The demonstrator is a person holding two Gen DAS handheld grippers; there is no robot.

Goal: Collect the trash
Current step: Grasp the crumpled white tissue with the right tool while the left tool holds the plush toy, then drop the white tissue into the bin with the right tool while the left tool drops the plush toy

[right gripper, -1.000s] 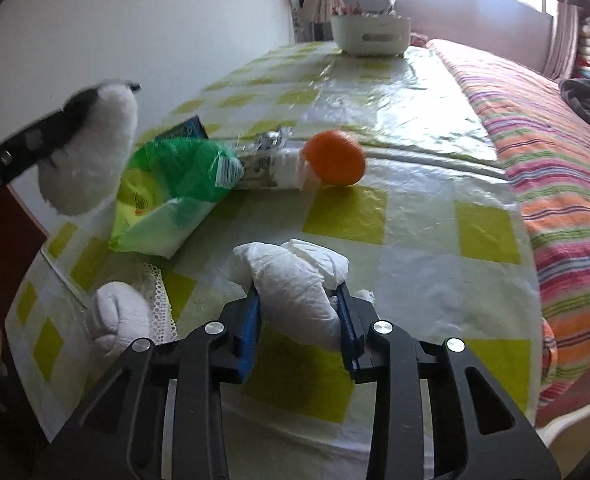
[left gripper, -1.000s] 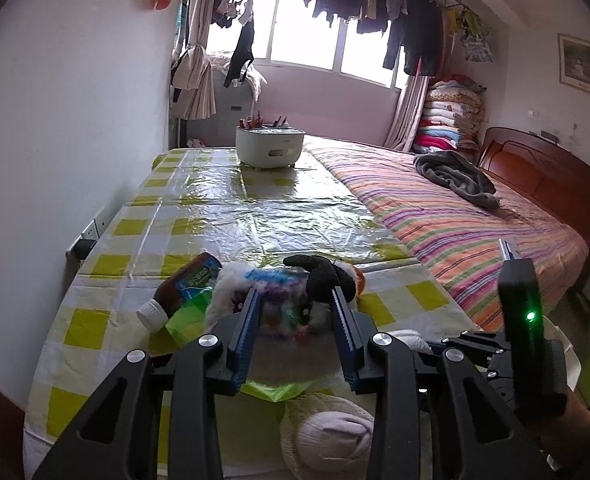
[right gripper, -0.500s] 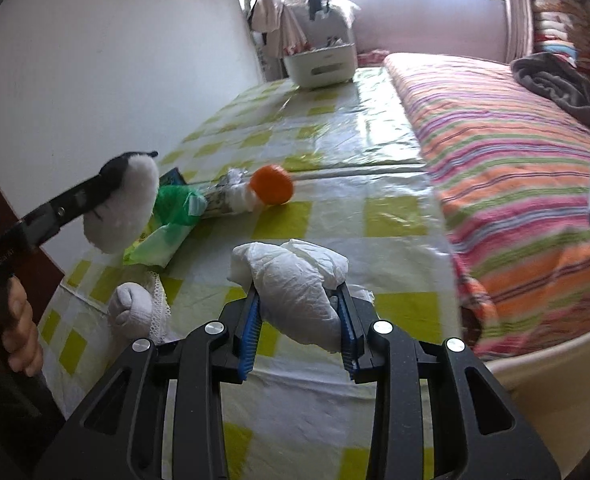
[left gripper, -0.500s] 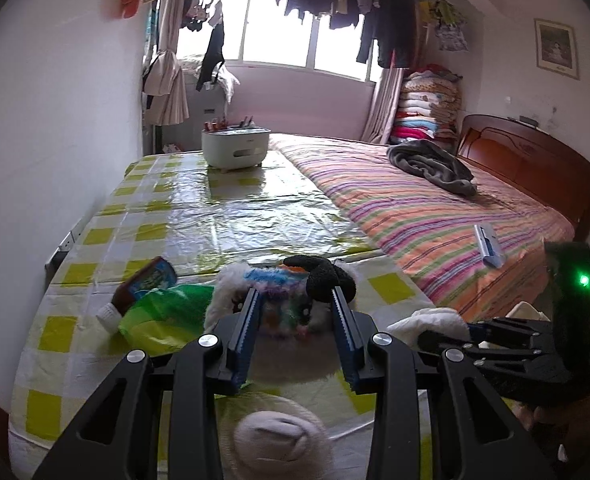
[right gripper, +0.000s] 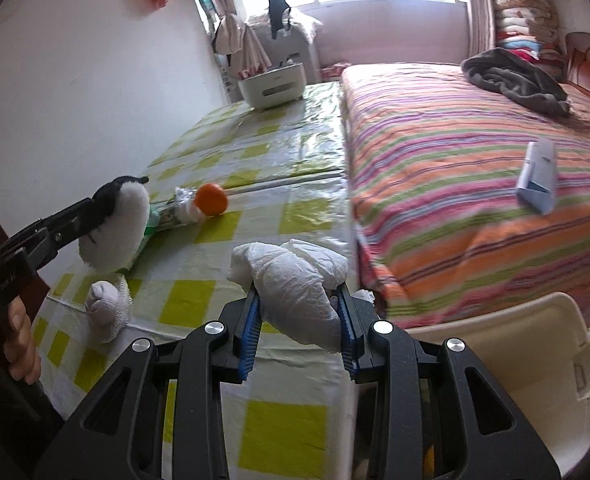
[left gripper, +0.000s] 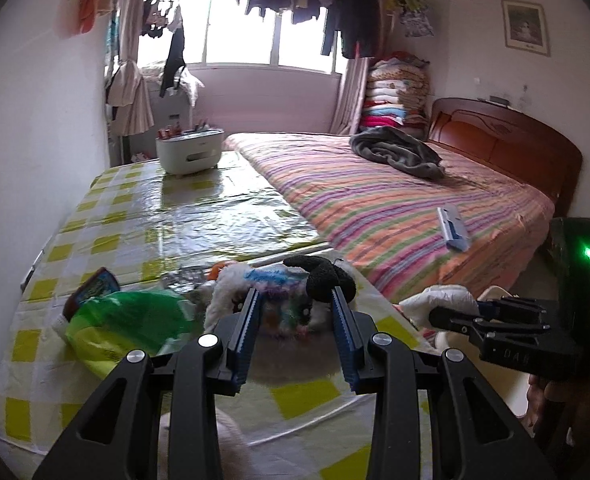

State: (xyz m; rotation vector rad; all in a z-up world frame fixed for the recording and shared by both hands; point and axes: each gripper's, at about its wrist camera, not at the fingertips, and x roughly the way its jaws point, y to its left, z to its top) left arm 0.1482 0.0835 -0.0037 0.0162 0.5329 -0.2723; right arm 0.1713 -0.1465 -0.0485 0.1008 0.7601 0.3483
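Crumpled white tissue (right gripper: 295,280) sits clamped in my right hand-held gripper (right gripper: 298,322), above the worktop's (right gripper: 283,220) near corner, beside the cream bin (right gripper: 535,360). My left hand-held gripper (left gripper: 295,324) pinches a fluffy white toy (left gripper: 279,300) over the worktop. Green bag (left gripper: 127,320), orange-capped bottle (right gripper: 199,204) and white sock (right gripper: 107,308) lie nearby; the striped bed (right gripper: 475,180) borders the right edge.

Left gripper (left gripper: 295,320): black angular frame, blue ridged pads, silver screws.
Right gripper (right gripper: 299,320): same build; green light glows on its handle.
Hands: bare skin.
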